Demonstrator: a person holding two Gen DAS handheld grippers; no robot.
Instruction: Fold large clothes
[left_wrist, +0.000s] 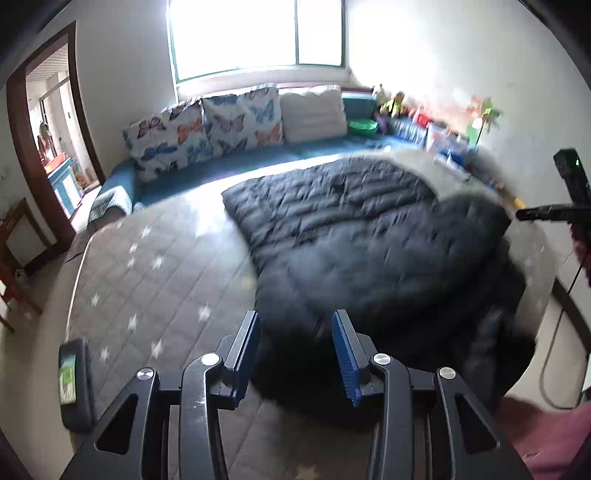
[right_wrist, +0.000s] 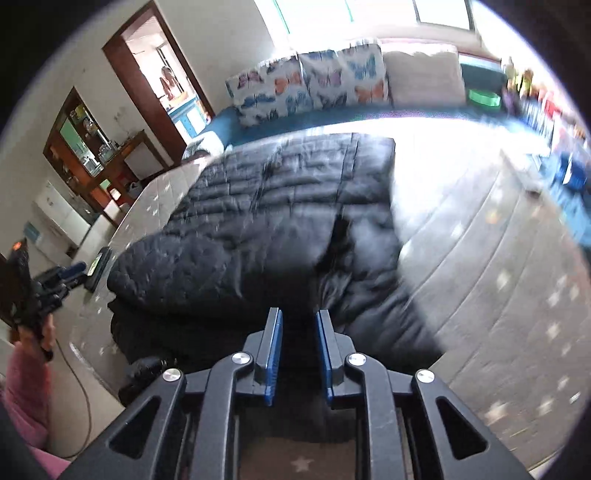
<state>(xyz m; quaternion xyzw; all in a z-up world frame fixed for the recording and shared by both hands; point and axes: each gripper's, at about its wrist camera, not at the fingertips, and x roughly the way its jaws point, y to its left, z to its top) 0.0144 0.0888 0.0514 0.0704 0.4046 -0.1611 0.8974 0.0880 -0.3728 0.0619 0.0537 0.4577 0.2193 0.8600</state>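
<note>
A large black quilted jacket (left_wrist: 351, 229) lies spread on the grey star-patterned bed cover (left_wrist: 147, 266), its near part bunched up and blurred. My left gripper (left_wrist: 295, 317) has the jacket's dark near edge filling the gap between its blue pads. In the right wrist view the jacket (right_wrist: 277, 192) runs away from me, and my right gripper (right_wrist: 299, 312) stands narrow with black fabric pinched between its pads. A hand in a pink sleeve (right_wrist: 26, 376) holds the left gripper at that view's left edge, beside the jacket's side.
A phone (left_wrist: 72, 380) lies on the bed's left edge. Butterfly pillows (left_wrist: 207, 125) and a cream pillow line the back under the window, with a green bowl (left_wrist: 362, 126) and toys to the right. An open doorway (left_wrist: 48, 129) is at the left. A cable hangs by the right wall.
</note>
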